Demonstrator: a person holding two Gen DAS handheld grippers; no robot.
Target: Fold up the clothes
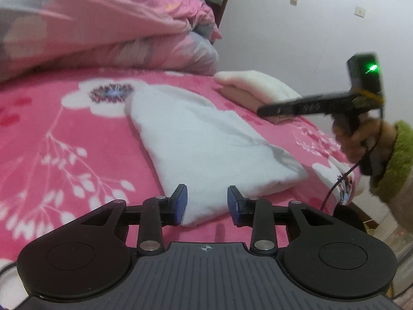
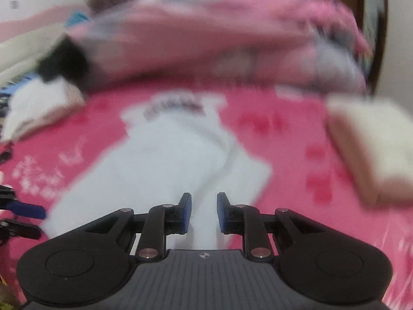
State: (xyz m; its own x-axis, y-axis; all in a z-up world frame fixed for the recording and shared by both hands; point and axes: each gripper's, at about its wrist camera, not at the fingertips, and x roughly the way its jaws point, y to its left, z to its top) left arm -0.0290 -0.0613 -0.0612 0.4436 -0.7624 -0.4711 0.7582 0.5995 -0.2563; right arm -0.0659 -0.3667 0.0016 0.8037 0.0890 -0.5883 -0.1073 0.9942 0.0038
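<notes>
Your left gripper (image 1: 207,204) sits at the near short edge of the folded white garment (image 1: 206,144), fingers apart, nothing pinched; cloth corner shows between the pads (image 1: 180,202). The garment lies lengthwise on the pink floral blanket (image 1: 64,134), running away from you. Your right gripper (image 2: 204,213) is parted too and holds nothing; its view is motion-blurred. Bare blanket on both long sides. Boundaries: bunched pink quilt (image 1: 108,33) past the far end, cream folded pile (image 1: 255,87) at far right, bed edge close on your right.
</notes>
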